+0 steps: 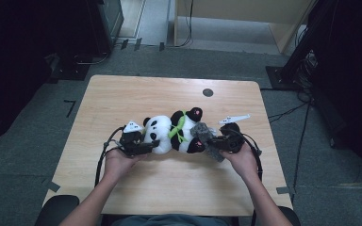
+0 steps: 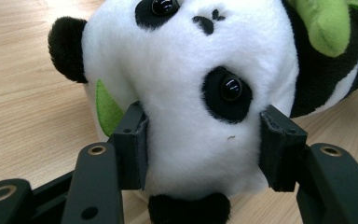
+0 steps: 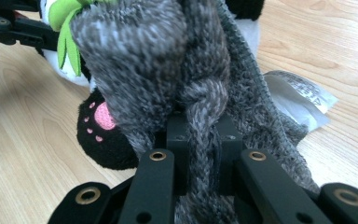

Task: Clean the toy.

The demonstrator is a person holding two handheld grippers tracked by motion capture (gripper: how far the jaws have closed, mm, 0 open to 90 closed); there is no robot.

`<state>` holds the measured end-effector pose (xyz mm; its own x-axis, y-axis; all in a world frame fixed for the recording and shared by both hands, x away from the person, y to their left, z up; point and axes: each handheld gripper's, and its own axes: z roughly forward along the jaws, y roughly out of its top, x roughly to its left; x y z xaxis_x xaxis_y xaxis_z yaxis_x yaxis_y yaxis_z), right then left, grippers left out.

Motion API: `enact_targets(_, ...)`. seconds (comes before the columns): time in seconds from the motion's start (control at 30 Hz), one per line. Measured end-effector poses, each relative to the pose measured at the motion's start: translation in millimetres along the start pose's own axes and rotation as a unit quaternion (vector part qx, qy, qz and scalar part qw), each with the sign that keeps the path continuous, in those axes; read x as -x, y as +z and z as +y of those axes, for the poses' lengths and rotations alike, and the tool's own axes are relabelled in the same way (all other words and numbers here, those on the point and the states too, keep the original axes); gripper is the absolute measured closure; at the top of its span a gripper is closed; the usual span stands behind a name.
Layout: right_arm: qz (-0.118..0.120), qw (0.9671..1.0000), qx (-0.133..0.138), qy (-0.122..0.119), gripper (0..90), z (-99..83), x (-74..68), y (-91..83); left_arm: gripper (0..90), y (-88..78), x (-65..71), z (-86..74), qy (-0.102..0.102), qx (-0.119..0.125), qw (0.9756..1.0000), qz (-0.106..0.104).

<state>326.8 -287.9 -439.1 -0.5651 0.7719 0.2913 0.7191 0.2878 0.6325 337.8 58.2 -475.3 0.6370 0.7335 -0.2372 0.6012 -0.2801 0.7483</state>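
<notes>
Panda plush (image 1: 172, 134) lies on its side near the middle of your wooden table (image 1: 122, 99), head toward your left hand, feet toward your right. Your left gripper (image 1: 148, 147) is clamped on its white head (image 2: 200, 93), one pad pressed into each cheek. Your right gripper (image 1: 215, 142) is pinched tight on a fold of the grey knitted sock (image 3: 186, 84), which sits bunched at the panda's lower end, just beside the black foot with the pink paw print (image 3: 103, 135); a white label (image 3: 303, 95) lies behind it
</notes>
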Motion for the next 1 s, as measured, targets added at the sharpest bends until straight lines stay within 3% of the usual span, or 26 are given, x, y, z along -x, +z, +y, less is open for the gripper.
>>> enact_targets(0.3,0.011,0.9999,-0.013,0.001,81.3,-10.1,5.9,13.3,44.3,0.2,0.8,-1.4,0.001,0.002,1.0,0.0)
enact_targets(0.57,-0.018,0.9992,-0.034,0.0,81.0,-11.3,10.1,19.6,43.9,-0.1,-1.6,-0.8,-0.009,0.007,0.9999,-0.005)
enact_targets(0.63,-0.021,0.9994,-0.025,0.013,81.0,-7.2,10.8,13.2,43.6,-0.5,-3.0,-0.6,-0.01,0.01,0.9999,-0.007)
enact_targets(0.8,-0.022,0.9992,0.032,0.009,81.0,4.2,4.6,-12.0,43.2,-1.8,-3.0,0.9,0.0,0.012,0.9999,-0.004)
enact_targets(1.0,-0.014,0.9973,0.07,-0.018,81.0,28.1,-20.6,-38.8,43.2,-1.8,-1.6,1.9,-0.004,0.014,0.9999,-0.002)
